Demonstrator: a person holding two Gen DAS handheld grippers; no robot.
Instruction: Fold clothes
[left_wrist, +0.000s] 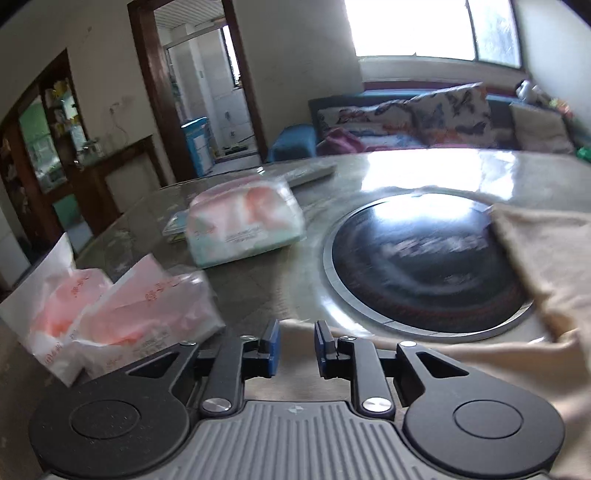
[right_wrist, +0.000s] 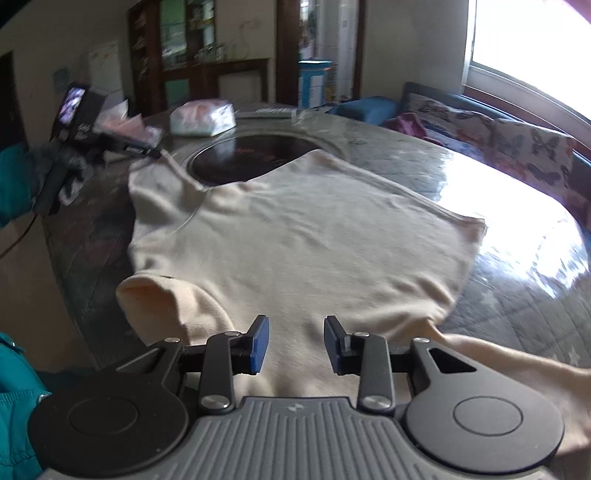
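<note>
Round table (right_wrist: 424, 166): beige shirt (right_wrist: 295, 236) half-hides dark hob (right_wrist: 251, 155); left tongs (left_wrist: 295, 345), right tongs (right_wrist: 295, 343) apart, empty.

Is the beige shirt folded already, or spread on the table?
Spread. The shirt lies flat on the table, one layer, sleeve out.

Print on tissue pack (left_wrist: 243, 221) blurred, cream shirt (right_wrist: 295, 240) cut off bottom right.
</note>
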